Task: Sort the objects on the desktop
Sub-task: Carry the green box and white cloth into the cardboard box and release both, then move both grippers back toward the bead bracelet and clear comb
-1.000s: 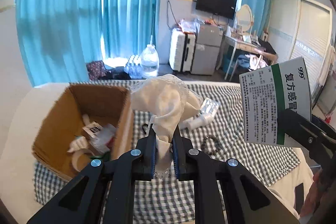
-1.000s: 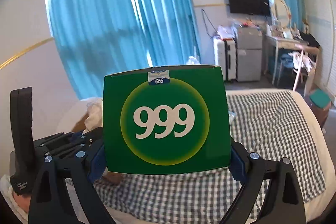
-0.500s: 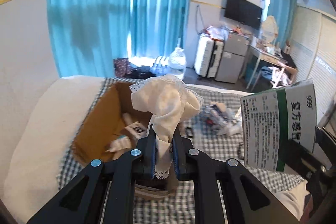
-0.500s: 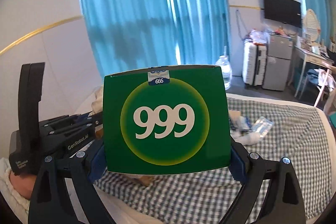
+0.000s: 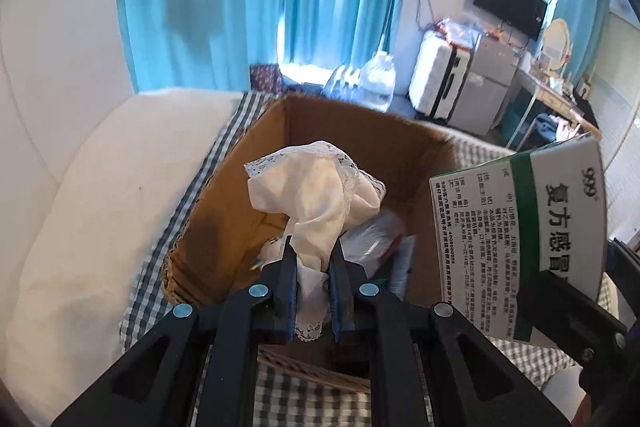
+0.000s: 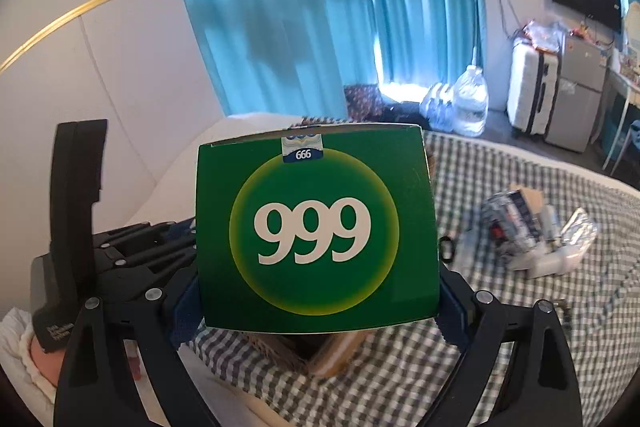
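Cloth (image 5: 316,195) upright in left claw (image 5: 313,263); med box (image 6: 316,227) upright, clamped in right claw (image 6: 316,303)

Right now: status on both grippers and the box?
Left gripper shut on lace cloth, over the open cardboard box. Right gripper shut on green 999 carton, beside it. Box already holds items; nothing blocks the drop.

likely bedroom: bed (image 6: 520,327), curtains (image 5: 240,7)

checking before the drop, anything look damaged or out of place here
The cardboard box has a crumpled, frayed near corner. Otherwise nothing stands out: the left hand-held gripper pinches a lace-edged cloth over it, and the right hand-held gripper clamps the green medicine box.
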Motion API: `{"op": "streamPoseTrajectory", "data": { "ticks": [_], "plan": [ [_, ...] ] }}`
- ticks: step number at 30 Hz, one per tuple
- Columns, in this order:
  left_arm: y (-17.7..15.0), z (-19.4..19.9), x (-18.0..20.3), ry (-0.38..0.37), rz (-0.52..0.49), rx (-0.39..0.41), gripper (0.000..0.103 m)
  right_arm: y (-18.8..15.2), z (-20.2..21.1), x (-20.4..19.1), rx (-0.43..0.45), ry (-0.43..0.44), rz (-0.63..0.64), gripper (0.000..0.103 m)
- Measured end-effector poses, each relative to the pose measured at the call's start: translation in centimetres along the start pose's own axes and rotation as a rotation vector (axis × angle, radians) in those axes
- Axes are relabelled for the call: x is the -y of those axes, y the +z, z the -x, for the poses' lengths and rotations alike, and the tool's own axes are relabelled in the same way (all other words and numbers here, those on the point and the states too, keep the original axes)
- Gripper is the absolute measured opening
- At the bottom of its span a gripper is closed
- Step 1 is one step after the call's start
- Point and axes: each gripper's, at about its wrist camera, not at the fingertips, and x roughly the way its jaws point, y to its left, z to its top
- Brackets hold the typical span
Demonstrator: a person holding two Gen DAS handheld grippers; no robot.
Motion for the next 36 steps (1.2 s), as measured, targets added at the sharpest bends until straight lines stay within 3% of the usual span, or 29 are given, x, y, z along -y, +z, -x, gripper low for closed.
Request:
{"op": "streamPoseTrajectory", "data": {
  "ticks": [5, 6, 9, 13, 25, 33, 36],
  "plan": [
    [0.0, -2.8, -0.7, 0.011, -0.012, -0.040, 0.015, -0.3, -3.4, -0.1, -0.059, 0.028, -0.011, 0.094],
    [-0.1, -3.0, -0.7, 0.012, -0.010, -0.044, 0.022, -0.2, -4.1, -0.1, -0.070, 0.029, -0.017, 0.095],
    [-0.5, -3.6, -1.0, 0.058, -0.005, -0.061, 0.058, 0.0, -5.0, 0.1, -0.081, 0.006, -0.029, 0.099],
    [-1.1, -3.6, -1.6, 0.054, 0.029, -0.067, 0.076, 0.2, -4.5, 0.5, -0.043, -0.035, -0.016, 0.101],
    [-2.2, 0.6, 1.4, 0.026, -0.005, -0.038, 0.090, 0.3, 1.1, 2.9, 0.031, -0.127, -0.075, 0.101],
    [-3.1, 5.1, 6.5, 0.007, -0.043, 0.026, 0.103, -1.1, 7.8, 5.1, 0.105, -0.185, -0.099, 0.101],
    [-3.6, 6.3, 9.2, -0.017, -0.066, 0.052, 0.103, -2.1, 10.5, 6.8, 0.128, -0.225, -0.107, 0.101]
  ]
}}
